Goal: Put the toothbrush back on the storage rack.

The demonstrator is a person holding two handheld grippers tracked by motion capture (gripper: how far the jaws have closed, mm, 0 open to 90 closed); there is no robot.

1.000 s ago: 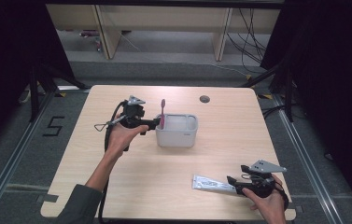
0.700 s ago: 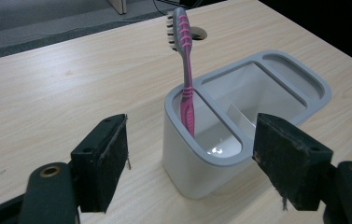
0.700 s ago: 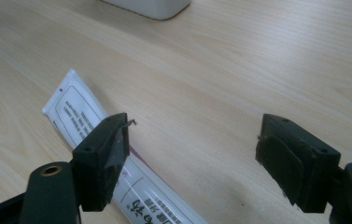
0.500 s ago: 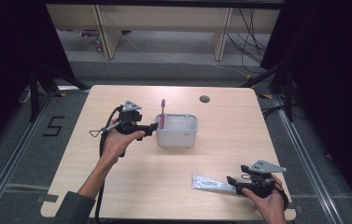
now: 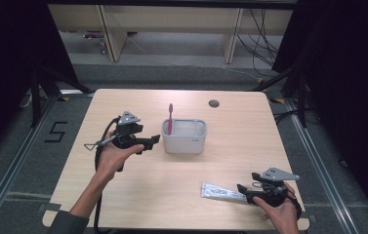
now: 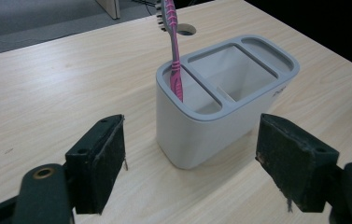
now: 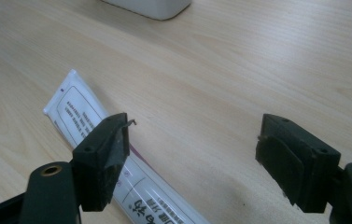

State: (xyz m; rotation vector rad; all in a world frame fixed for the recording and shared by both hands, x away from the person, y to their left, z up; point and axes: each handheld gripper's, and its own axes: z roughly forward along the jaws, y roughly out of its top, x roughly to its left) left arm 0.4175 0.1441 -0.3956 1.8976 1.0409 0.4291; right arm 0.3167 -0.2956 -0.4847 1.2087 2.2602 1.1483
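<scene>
The left gripper (image 5: 153, 142) sits just left of the holder (image 5: 184, 137), jaws apart and just widened, empty — the toothbrush (image 5: 170, 117) stands upright in the holder's left compartment. At the near right, the right gripper (image 5: 241, 189) — jaws apart — hovers by the tube (image 5: 222, 191) lying flat.

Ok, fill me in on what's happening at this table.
A person works with a claw in each hand. The left claw is open beside the grey holder, its jaws just having widened with nothing between them; a pink toothbrush stands upright in the holder's end compartment. The right claw is open by the toothpaste tube lying flat on the table.
</scene>
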